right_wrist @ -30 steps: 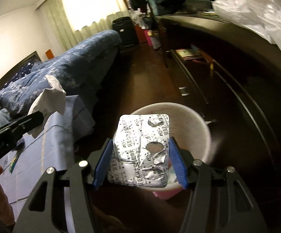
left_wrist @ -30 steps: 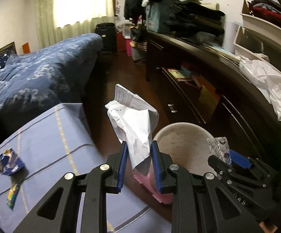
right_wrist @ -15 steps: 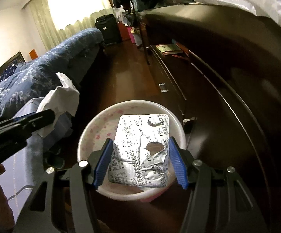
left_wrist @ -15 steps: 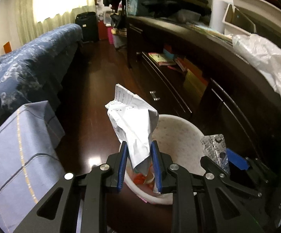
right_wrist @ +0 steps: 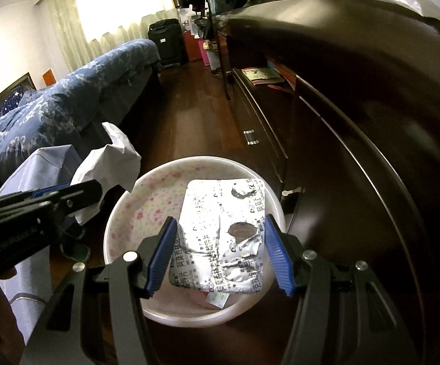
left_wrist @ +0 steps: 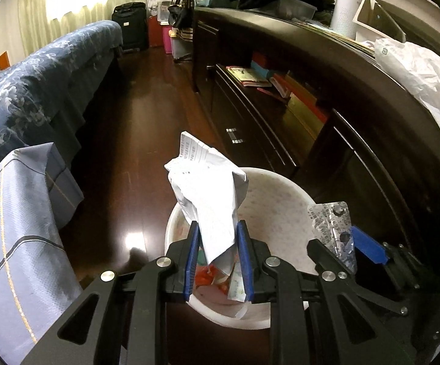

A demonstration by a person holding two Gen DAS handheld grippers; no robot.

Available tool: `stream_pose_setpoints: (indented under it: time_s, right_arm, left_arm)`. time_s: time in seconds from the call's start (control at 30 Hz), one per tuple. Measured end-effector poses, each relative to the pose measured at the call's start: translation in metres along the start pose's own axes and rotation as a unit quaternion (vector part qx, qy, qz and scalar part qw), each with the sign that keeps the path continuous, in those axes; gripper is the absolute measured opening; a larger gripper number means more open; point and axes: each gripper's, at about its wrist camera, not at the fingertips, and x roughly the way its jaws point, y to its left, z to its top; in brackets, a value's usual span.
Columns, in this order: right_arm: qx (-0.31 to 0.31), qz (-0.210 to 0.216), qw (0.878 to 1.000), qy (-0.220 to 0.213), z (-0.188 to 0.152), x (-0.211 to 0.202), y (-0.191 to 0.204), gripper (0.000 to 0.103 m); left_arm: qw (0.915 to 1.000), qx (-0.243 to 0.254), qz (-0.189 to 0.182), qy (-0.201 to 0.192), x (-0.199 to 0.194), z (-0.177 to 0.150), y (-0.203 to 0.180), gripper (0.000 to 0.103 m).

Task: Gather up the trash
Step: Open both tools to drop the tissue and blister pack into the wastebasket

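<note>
My left gripper (left_wrist: 217, 255) is shut on a crumpled white paper (left_wrist: 207, 194) and holds it above the white trash bin (left_wrist: 281, 200) on the dark floor. The bin holds some trash at its bottom. My right gripper (right_wrist: 220, 255) is shut on a silver pill blister pack (right_wrist: 223, 237) right over the bin (right_wrist: 134, 210). In the left wrist view the blister pack (left_wrist: 332, 225) shows at the right of the bin. In the right wrist view the paper (right_wrist: 110, 161) and the left gripper (right_wrist: 49, 203) show at the left.
A dark wooden cabinet (left_wrist: 311, 97) with books on a shelf runs along the right. A white plastic bag (left_wrist: 417, 73) lies on top of it. A grey-blue cloth surface (left_wrist: 13, 228) is at the left, a blue bed (left_wrist: 37, 73) behind it.
Both grippers have moved from beside the cloth surface to over the bin, each still holding its piece of trash. The bin is now closer and more directly below.
</note>
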Motion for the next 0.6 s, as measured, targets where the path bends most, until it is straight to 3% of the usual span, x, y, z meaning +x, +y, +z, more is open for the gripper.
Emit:
stream_pose_setpoints:
  time_s: [0.6]
  right_arm:
    - [-0.022,-0.016,1.000,-0.002,0.0035,0.0097,0.0082,0.060]
  left_arm:
    - [1.0000,-0.006,-0.007,-0.002,-0.0004,0.0019,-0.0027,0.027]
